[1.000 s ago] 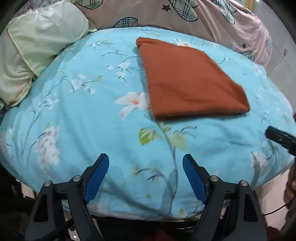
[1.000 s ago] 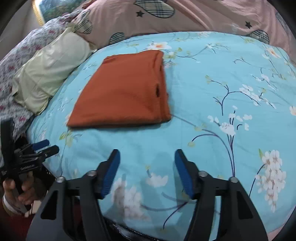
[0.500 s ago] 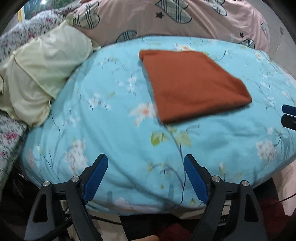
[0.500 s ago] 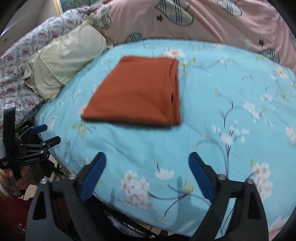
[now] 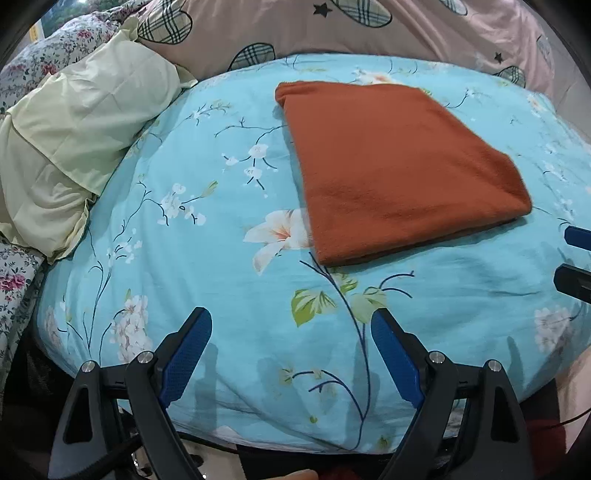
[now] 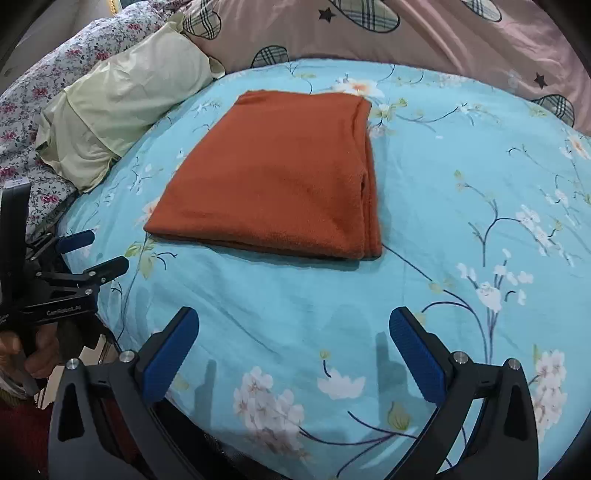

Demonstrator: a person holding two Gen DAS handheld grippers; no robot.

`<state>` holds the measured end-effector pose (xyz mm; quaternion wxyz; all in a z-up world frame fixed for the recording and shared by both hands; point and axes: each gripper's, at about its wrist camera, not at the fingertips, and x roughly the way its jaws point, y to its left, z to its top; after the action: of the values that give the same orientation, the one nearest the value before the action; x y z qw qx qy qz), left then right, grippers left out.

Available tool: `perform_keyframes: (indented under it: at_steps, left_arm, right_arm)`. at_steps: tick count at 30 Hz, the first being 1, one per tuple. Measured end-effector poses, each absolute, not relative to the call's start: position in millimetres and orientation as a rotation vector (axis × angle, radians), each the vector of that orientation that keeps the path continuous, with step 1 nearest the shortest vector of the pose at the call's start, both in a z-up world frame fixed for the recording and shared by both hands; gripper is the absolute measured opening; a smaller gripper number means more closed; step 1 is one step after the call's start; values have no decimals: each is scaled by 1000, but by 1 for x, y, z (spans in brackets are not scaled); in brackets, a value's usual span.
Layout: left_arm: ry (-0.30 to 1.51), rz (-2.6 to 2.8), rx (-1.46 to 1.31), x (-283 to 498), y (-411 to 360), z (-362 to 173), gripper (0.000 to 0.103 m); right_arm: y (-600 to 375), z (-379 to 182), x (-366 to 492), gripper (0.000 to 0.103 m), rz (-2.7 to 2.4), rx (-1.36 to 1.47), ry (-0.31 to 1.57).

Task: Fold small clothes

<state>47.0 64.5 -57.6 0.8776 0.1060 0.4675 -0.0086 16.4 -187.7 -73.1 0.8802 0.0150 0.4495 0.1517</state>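
Note:
A rust-orange garment (image 5: pixel 395 166) lies folded into a flat rectangle on the light blue floral bedcover (image 5: pixel 207 236); it also shows in the right wrist view (image 6: pixel 280 177), with its layered folded edge on the right. My left gripper (image 5: pixel 291 332) is open and empty, held above the bed's near edge, short of the garment. My right gripper (image 6: pixel 291 332) is open and empty, also short of the garment. The left gripper also shows at the left edge of the right wrist view (image 6: pixel 88 251).
A pale yellow pillow (image 5: pixel 74 140) lies at the left of the bed. A pink quilt with plaid patches (image 5: pixel 369 29) lies along the back. A floral sheet (image 6: pixel 44 81) is at the far left. The bed's near edge drops off just below both grippers.
Both grippers have pulled back from the garment toward the bed's near edge. The right gripper's jaws have spread wider. The garment has not moved.

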Motion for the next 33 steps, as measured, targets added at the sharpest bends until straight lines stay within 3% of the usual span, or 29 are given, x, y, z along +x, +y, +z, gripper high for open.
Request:
perform_keyframes:
  at_steps: [17,33]
  left_arm:
    - [880,-12,241,73,52,-16,89]
    - [898,-10,219,94,49,-17,89]
  right_arm:
    - [-176,-53,58,103,348,-7,924]
    - [-176,-47,82,103,360,17,919]
